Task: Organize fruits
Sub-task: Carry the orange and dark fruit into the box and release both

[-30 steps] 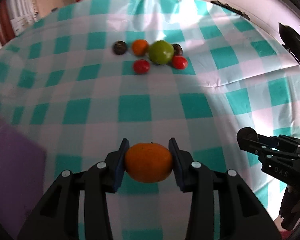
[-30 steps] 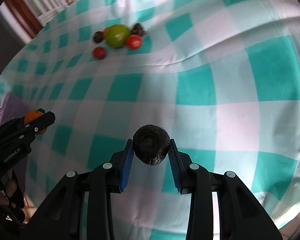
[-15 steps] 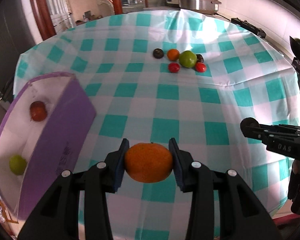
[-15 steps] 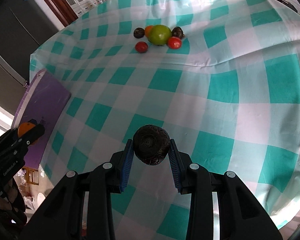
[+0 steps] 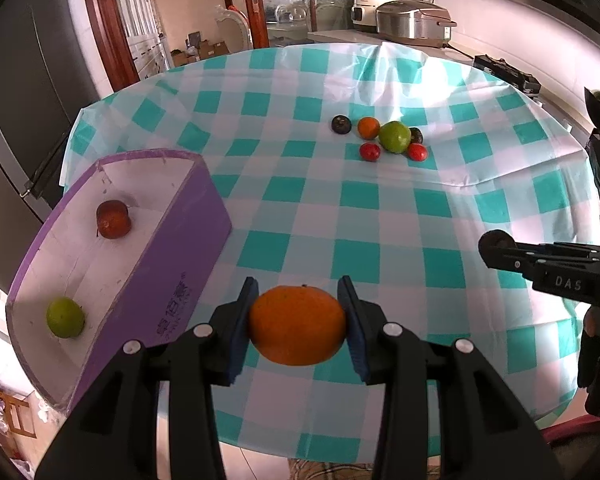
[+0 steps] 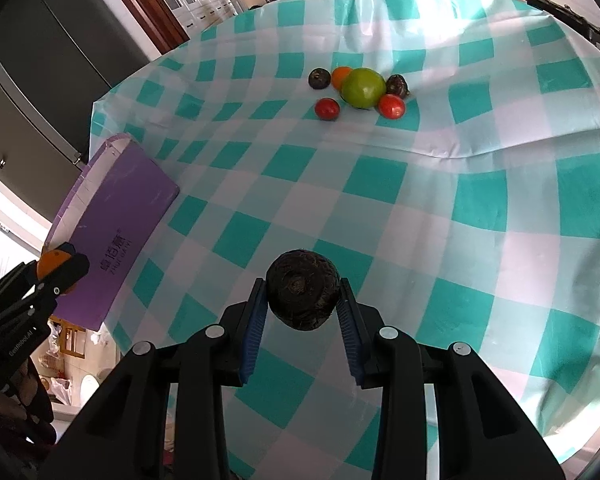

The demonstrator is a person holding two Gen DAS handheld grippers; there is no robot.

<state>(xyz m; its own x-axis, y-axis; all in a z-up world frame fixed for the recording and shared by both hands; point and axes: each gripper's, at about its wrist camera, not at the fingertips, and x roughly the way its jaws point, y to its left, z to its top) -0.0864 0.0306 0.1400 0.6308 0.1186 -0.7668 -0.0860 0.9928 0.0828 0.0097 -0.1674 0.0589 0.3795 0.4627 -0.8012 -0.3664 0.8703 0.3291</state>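
At nine o'clock of my left tool [image 5: 297, 330] sat the box [image 5: 168, 280]. That tool pinched an orange [image 5: 297, 330]; my right tool [image 6: 302, 295] pinched a dark fruit [image 6: 302, 290]. I judged either round fruit could roll free, or clip the box wall, above the tabletop [image 5: 380, 220].

Both wrist views above tablecloth [image 5: 380, 216]
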